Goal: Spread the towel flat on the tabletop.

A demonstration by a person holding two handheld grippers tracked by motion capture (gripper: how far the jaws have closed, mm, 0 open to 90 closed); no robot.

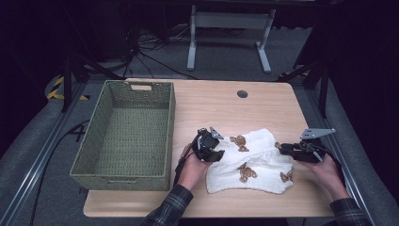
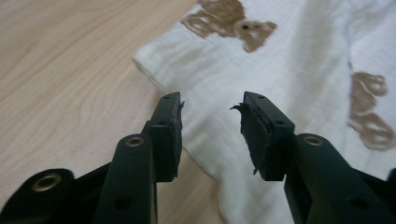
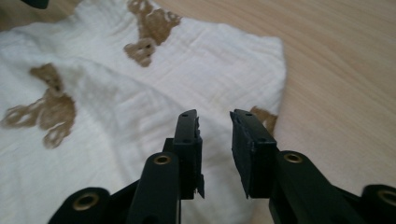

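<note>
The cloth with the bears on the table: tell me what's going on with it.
A person holds a claw in each hand at opposite edges of the white bear-print cloth, which lies rumpled on the wooden table. The left claw and right claw are both open over the cloth, gripping nothing. The green woven basket beside it sits empty.

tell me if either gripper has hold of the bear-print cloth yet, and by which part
Neither. The left gripper and the right gripper are both open over opposite edges of the cloth, with nothing between the jaws.
</note>
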